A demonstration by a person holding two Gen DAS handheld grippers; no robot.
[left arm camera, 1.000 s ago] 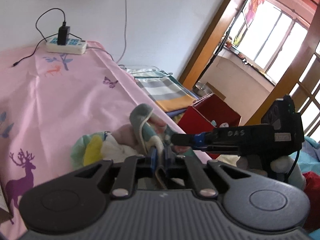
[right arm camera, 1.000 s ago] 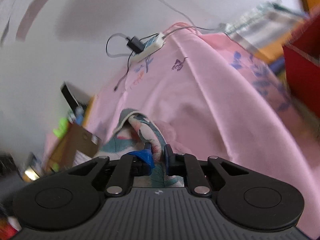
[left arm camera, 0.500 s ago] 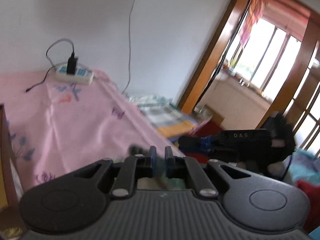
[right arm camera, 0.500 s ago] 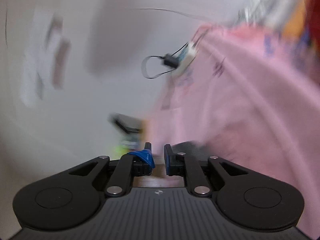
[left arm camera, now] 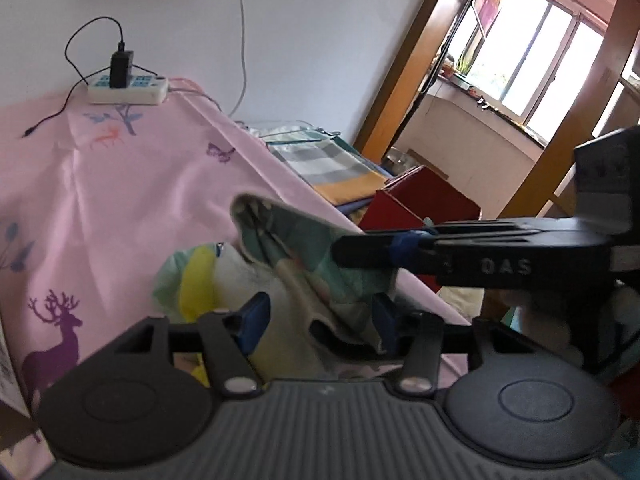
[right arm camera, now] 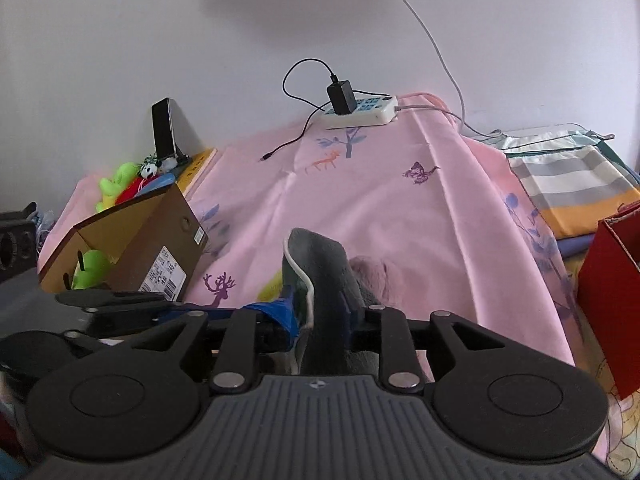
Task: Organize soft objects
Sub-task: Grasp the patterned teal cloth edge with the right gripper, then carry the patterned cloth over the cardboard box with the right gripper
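The left gripper (left arm camera: 316,318) had just opened, jaws apart around the sock (left arm camera: 304,248); the right gripper (right arm camera: 320,312) clamped it. Next, I think, came carrying it to a box.

Power strip (right arm camera: 357,114) behind cardboard box (right arm camera: 132,240)

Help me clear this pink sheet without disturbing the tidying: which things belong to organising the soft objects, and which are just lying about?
Part of the job:
- teal-and-pink patterned soft cloth
- pastel green, yellow and white plush toy
- brown cardboard box holding a bright green plush toy

Just lying about:
- white plastic power strip
- black plug-in charger
- black phone leaning on the wall
- folded striped fabric
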